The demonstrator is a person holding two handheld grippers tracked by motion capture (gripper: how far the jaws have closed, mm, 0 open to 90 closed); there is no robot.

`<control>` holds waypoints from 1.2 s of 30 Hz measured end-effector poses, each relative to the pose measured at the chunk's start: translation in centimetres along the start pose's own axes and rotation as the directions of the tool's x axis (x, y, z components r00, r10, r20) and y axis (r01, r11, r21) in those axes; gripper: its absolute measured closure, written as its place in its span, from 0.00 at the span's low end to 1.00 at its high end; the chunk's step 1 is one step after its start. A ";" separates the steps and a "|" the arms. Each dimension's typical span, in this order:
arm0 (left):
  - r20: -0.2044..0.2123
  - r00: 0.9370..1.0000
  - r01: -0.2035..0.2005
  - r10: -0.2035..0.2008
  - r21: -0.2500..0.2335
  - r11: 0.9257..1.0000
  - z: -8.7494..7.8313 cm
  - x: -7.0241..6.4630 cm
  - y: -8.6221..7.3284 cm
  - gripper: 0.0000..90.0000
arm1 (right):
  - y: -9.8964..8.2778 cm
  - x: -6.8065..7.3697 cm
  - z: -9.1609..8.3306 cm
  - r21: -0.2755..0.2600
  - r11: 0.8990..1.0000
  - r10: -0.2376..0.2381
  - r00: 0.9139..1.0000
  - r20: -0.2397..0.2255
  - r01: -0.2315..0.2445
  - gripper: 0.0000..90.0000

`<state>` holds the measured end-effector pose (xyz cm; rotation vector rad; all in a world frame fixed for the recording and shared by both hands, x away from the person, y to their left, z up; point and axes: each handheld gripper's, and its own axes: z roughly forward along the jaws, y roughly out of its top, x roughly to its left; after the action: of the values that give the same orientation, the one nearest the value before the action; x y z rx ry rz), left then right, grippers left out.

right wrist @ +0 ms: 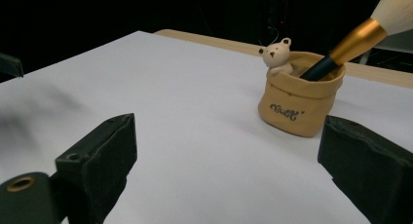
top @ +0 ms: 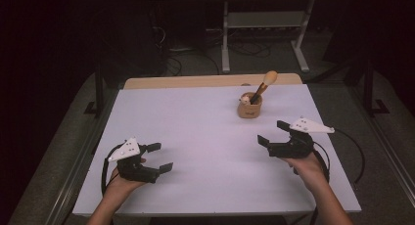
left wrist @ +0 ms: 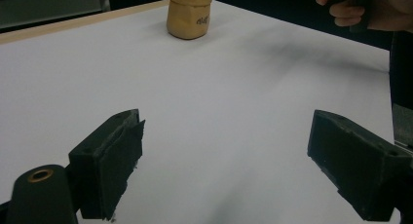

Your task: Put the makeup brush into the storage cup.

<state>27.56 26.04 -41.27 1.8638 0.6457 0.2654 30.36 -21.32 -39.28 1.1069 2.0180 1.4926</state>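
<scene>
Both pairs of jaws stand spread wide and hold nothing. My right gripper (top: 273, 131) hovers over the near right part of the table (top: 195, 132), pointing toward the middle, and my left gripper (top: 159, 156) hangs over the near left, well apart from it.

Between my right jaws, farther back, stands the tan pot (right wrist: 299, 100), and it is the nearest thing to that gripper, so I take the brush (right wrist: 353, 44) in it as what I am going for. To do it well I would carry the right gripper forward and up, line the jaws across the dark handle just below the gold ferrule, and close there, where the handle stands free of the rim. The brush leans to one side, so I should tilt the jaws to match its slant instead of coming straight down. The pot looks soft and light; I judge it could tip or drag along if I pull sideways, so I would lift along the handle's own line. My left gripper is free to steady the pot if it shifts.

The pot looks like a small rolled-top sack with dark lettering on its front and a little pale bear figure (right wrist: 277, 56) at its rim. The brush has pale, fluffy bristles pointing up and out.
</scene>
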 end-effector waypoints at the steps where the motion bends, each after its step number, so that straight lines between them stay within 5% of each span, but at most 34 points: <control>1: 0.000 1.000 -0.002 0.002 0.002 1.000 0.0 0.0 0.0 0.14 | -0.1 0.1 -0.1 0.003 1.000 0.000 1.000 -0.003 0.000 0.07; 19: 0.003 1.000 0.002 -0.002 -0.003 1.000 0.1 -0.2 0.0 0.14 | -2.3 0.7 -1.9 0.001 1.000 0.000 1.000 -0.006 0.000 0.07; 36: 0.000 1.000 0.000 0.000 0.004 1.000 0.1 -0.1 -0.1 0.14 | -4.6 0.0 -3.8 0.062 0.998 -0.022 0.999 0.025 0.020 0.07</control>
<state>27.50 25.87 -41.38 1.8674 0.6472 0.2641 25.97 -24.20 -42.22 1.1193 2.0649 1.4078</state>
